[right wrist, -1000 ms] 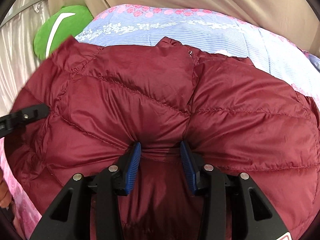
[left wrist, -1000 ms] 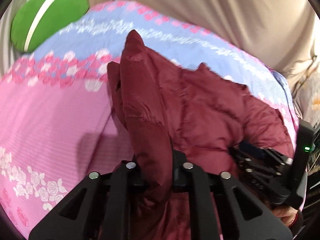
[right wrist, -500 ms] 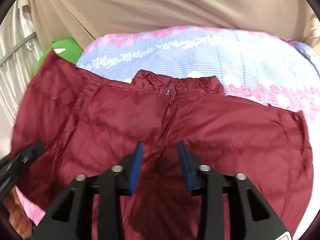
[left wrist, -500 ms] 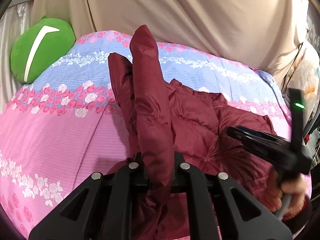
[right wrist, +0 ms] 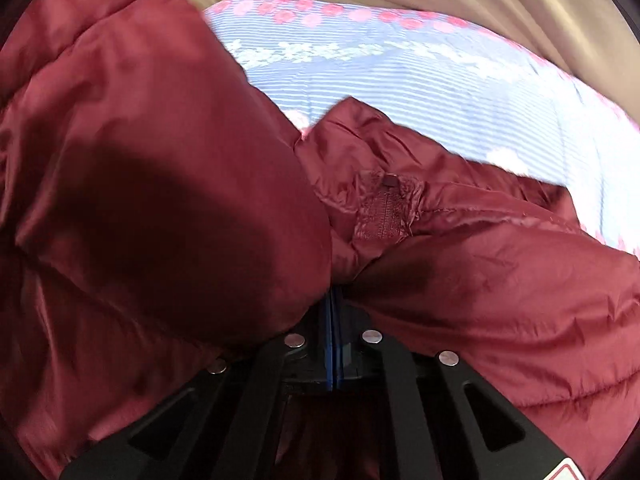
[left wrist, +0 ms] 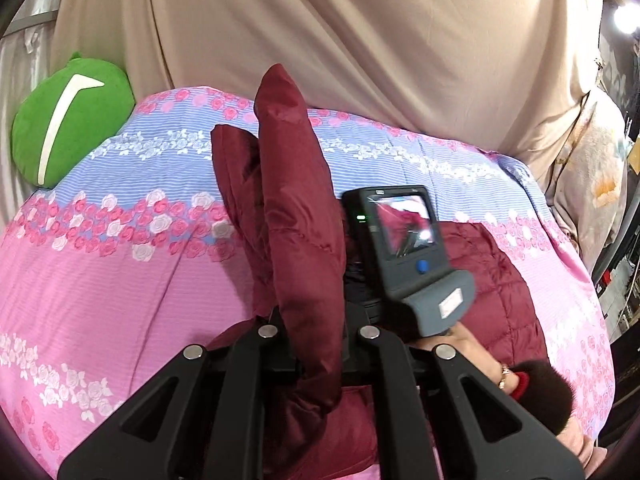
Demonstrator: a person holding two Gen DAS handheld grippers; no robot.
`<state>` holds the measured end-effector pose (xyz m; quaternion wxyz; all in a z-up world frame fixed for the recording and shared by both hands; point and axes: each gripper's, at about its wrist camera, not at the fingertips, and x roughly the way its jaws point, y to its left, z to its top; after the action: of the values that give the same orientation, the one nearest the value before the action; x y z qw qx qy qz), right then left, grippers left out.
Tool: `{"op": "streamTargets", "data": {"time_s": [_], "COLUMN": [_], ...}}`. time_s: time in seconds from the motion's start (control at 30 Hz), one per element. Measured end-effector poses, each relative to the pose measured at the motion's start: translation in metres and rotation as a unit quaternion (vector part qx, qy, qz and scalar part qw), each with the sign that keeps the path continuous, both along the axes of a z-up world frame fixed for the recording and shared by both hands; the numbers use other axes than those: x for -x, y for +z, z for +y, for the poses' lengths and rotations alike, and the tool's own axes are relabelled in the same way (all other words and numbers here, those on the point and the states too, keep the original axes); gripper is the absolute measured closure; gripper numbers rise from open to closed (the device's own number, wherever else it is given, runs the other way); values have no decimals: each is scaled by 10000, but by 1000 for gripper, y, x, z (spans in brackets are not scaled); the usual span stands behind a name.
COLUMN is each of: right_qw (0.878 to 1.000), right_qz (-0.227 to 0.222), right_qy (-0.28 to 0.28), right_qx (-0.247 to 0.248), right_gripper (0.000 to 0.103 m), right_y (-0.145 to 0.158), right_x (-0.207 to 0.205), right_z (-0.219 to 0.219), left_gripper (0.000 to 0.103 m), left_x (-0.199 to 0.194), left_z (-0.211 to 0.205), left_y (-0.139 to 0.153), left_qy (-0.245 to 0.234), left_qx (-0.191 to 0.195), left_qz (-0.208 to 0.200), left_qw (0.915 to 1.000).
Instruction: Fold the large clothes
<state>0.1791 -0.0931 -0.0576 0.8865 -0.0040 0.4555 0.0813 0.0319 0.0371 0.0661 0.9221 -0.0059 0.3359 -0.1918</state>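
A dark red puffer jacket (left wrist: 296, 216) lies on a bed. My left gripper (left wrist: 314, 328) is shut on a fold of it, which stands up between the fingers. The right gripper's body with its screen (left wrist: 404, 248) shows in the left wrist view just right of that fold, held by a hand. In the right wrist view my right gripper (right wrist: 333, 320) has its blue pads pressed together, with the jacket (right wrist: 168, 184) bulging over them; whether cloth is pinched is hidden. The jacket's collar and zipper (right wrist: 384, 216) lie just ahead.
The bed has a pink and blue floral cover (left wrist: 120, 264). A green round cushion (left wrist: 68, 128) sits at the far left corner. A beige curtain (left wrist: 360, 40) hangs behind the bed. Clutter stands at the right edge (left wrist: 600, 168).
The right gripper has gone from open to pads together and moved left, close beside the left gripper. The left gripper has lifted its fold of the jacket higher.
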Motion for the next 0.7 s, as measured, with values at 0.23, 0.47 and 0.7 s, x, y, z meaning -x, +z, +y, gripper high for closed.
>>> {"op": "streamTargets", "data": {"time_s": [0.23,0.47,0.7], "right_qw": [9979,9818,9812], "right_qz": [-239,-734,-315], "right_qy": [-44,-1750,-1848], "right_qx": [-596,-114,-453], "right_gripper": [95,89,92], "right_y": [37,49,4], "right_x": [47,184,187], "right_z": [-58,-208,-226], "left_gripper": [95,95,95], "left_x": [1,6,18], "left_z": [-16,-25,-50], "left_y": [7,7,13], "left_qy": [-51,-79,-264], "left_qx": [56,54,28], "left_qz": [-59,-97,-157], "left_qw": [10000,9999,9995]}}
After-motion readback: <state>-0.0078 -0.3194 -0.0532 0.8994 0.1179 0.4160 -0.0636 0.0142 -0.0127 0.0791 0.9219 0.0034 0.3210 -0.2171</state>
